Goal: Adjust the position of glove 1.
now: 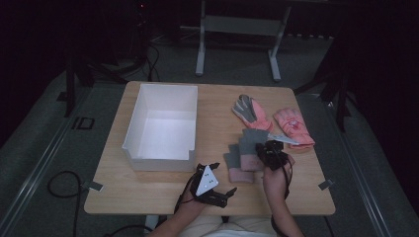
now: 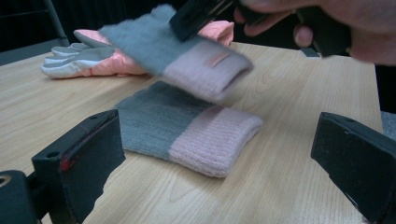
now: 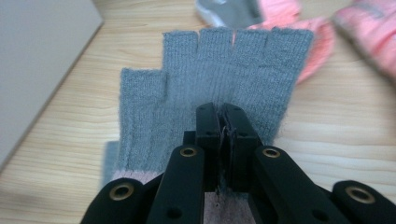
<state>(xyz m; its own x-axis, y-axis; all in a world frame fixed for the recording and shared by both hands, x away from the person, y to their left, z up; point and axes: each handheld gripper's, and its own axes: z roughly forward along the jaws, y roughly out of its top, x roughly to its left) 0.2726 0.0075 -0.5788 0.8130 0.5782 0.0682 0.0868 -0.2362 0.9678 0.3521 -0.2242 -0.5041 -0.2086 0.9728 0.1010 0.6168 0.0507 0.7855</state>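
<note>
Dim and dark beyond the table in the high view, with little to make out there. Blurred in the left gripper view: the lifted grey-and-pink fingerless glove, its fingertip end cut off behind the far black jaws. Pink cuff mostly hidden under the jaws in the right gripper view; same glove there, grey fingers spread ahead above the wood.

Right hand-held gripper clamped on that glove near where grey meets pink, jaws pressed together with knit between them, holding it off the table. Second fingerless glove lying flat directly below, just ahead of the left hand-held gripper, between its widely parted jaws, untouched. Left hand-held gripper low at the near table edge, holding nothing.

Beyond: two pink-and-grey padded gloves side by side toward the far right. White box on the left half, well apart from the gloves.
</note>
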